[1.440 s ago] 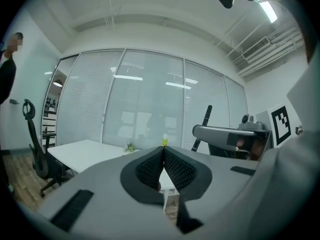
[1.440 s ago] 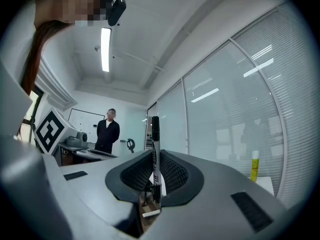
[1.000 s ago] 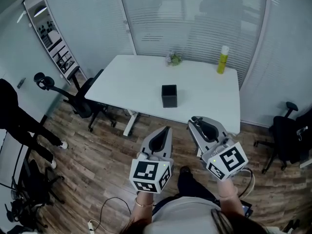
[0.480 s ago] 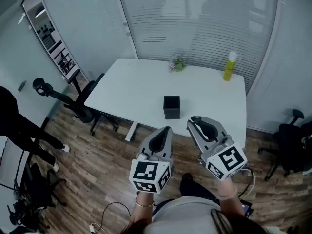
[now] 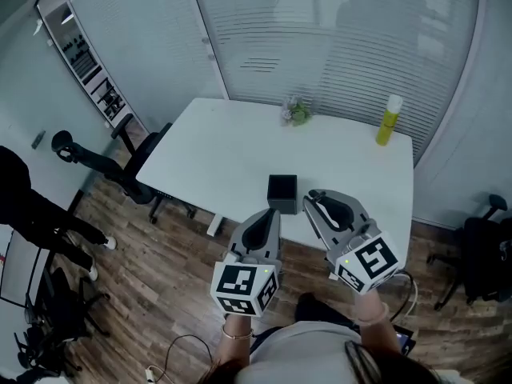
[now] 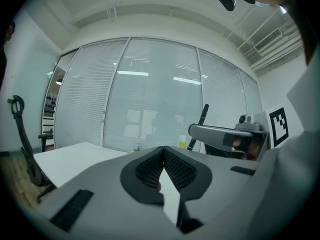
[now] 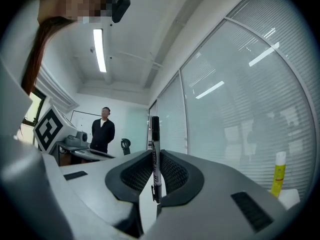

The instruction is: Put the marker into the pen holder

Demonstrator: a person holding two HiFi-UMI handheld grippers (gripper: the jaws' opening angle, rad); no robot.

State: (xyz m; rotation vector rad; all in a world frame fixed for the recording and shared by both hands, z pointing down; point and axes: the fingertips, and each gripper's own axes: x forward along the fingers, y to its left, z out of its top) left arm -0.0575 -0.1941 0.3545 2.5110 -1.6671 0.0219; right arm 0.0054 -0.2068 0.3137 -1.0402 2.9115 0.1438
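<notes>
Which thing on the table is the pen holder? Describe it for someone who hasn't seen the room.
Find the large white rectangular table beside the glass wall. Near its closest edge stands a small black open-topped square box, the pen holder. It is the only dark item there; the small green plant and the tall yellow bottle sit along the far edge.

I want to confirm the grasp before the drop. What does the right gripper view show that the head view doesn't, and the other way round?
Only the right gripper view shows the marker clearly. It stands upright, pinched between the jaws of the right gripper.

Only the head view shows the black pen holder on the white table, just beyond the gripper tips. It also shows the left gripper.

Both views show the yellow bottle and the glass wall with blinds.
</notes>
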